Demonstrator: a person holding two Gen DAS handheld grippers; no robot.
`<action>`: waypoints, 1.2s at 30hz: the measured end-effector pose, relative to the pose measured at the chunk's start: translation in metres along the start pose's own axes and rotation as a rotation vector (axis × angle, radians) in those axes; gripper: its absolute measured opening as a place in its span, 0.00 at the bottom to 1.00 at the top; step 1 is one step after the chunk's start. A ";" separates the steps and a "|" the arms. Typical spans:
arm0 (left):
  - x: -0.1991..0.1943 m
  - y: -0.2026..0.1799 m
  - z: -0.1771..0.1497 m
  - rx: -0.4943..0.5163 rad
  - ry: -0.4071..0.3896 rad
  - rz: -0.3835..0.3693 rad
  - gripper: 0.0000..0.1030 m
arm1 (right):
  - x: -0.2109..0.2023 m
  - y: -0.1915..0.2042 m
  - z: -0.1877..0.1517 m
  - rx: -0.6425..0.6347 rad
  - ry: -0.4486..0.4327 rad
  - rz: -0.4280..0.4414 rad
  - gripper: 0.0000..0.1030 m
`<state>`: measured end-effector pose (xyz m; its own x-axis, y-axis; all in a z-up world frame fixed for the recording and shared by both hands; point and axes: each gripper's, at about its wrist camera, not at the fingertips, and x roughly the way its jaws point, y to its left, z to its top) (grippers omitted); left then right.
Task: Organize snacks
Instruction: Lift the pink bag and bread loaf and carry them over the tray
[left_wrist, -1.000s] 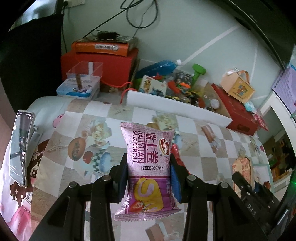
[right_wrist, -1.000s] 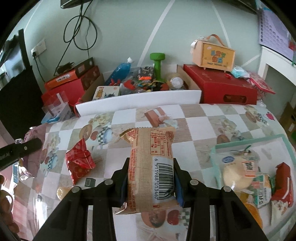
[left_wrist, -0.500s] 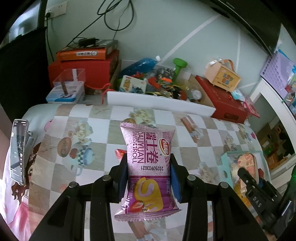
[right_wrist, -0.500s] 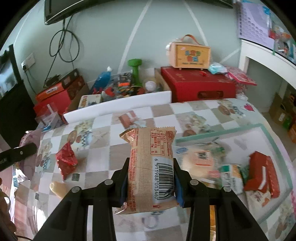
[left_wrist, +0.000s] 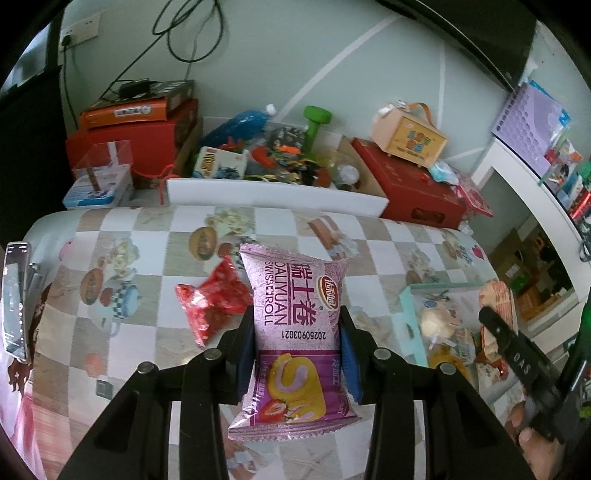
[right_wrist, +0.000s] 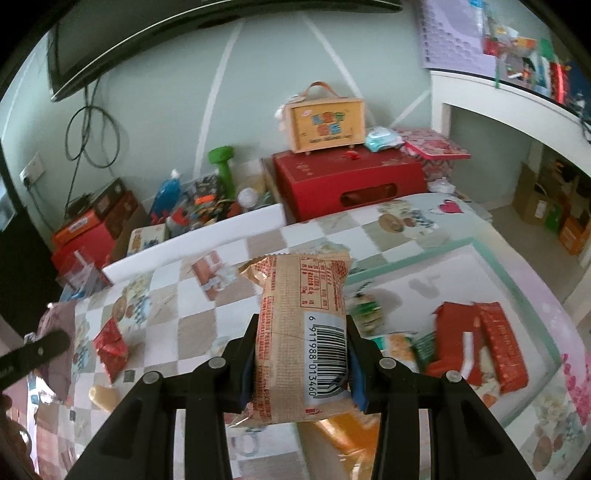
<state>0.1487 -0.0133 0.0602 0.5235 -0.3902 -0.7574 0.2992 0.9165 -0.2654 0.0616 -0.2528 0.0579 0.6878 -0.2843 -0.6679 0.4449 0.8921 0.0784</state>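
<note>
Table (left_wrist: 122, 221), checked cloth printed with cakes and teapots. It lies below and ahead of both sets of jaws.

Tray (right_wrist: 476, 245), pale green rim, clear walls. A second ago it sat at the far right edge of the right wrist view; now it fills the space ahead and right of the right jaws. In the left wrist view it has come into sight to the right of the left jaws. Judged: both packets are on their way to this tray, and only the drop remains for them.

Red packets in tray (right_wrist: 480, 343), two lying side by side, right of the right jaws. Their print is too blurred to read.

Brown packet (right_wrist: 303, 332), clenched upright in the right gripper (right_wrist: 301, 363), pads pressing both long sides. Barcode reads 6 911988 013460; the red table of small print above it is illegible.

Purple packet (left_wrist: 295, 332), clenched upright in the left gripper (left_wrist: 297, 354). It reads DALIYUAN SWISS ROLL, large Chinese characters, date code 20250903G21, with a strawberry roll pictured low down.

Red foil snack (left_wrist: 210, 302), loose on the cloth, just left of and beyond the left jaws. It was mostly hidden behind the purple packet before and is not yet sorted.

Small pale snack (right_wrist: 101, 397), on the cloth left of the right jaws, possibly a wrapped cake.
</note>
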 end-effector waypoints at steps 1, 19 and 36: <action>0.002 -0.005 -0.002 0.007 0.007 -0.006 0.40 | -0.001 -0.006 0.001 0.012 -0.003 -0.005 0.41; 0.031 -0.106 -0.028 0.181 0.122 -0.102 0.40 | -0.014 -0.113 0.009 0.214 -0.033 -0.150 0.41; 0.073 -0.238 -0.016 0.367 0.170 -0.180 0.41 | 0.024 -0.182 0.009 0.317 0.013 -0.142 0.41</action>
<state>0.1027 -0.2583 0.0581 0.3080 -0.4925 -0.8140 0.6531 0.7316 -0.1956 0.0023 -0.4255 0.0344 0.5993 -0.3916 -0.6982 0.6933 0.6899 0.2081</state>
